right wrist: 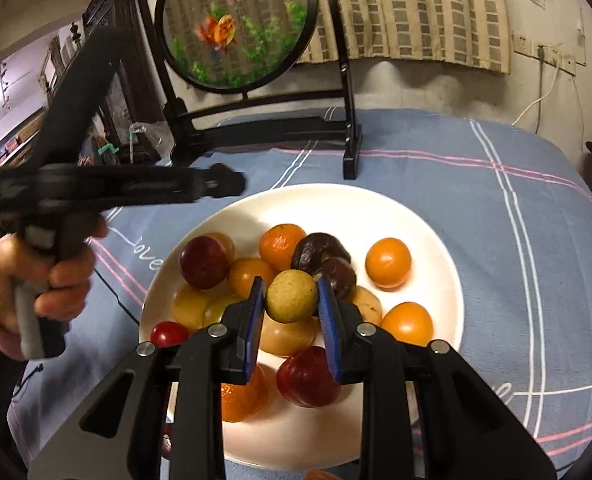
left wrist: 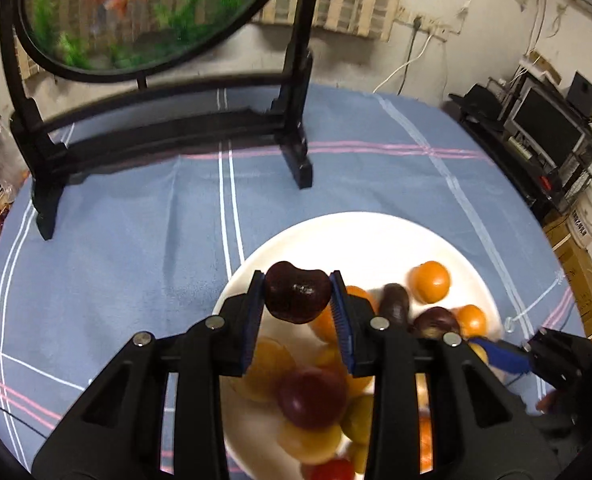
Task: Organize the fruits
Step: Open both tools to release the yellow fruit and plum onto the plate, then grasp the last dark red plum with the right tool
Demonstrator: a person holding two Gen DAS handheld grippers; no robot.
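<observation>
A white plate (left wrist: 360, 240) (right wrist: 428, 224) on the blue tablecloth holds several fruits: oranges (right wrist: 388, 263), yellow fruits and dark red plums (right wrist: 204, 262). My left gripper (left wrist: 298, 294) is shut on a dark red plum (left wrist: 298, 292) and holds it above the plate's left part. My right gripper (right wrist: 291, 298) is shut on a yellow-green round fruit (right wrist: 291, 296) above the pile in the plate's middle. The left gripper also shows in the right wrist view (right wrist: 220, 184), held by a hand, left of the plate.
A black stand (left wrist: 292, 132) (right wrist: 350, 128) with a round goldfish panel (right wrist: 236, 24) stands at the back of the table. A shelf with electronics (left wrist: 544, 132) is at the right, beyond the table's edge. Blue cloth (right wrist: 516, 240) lies around the plate.
</observation>
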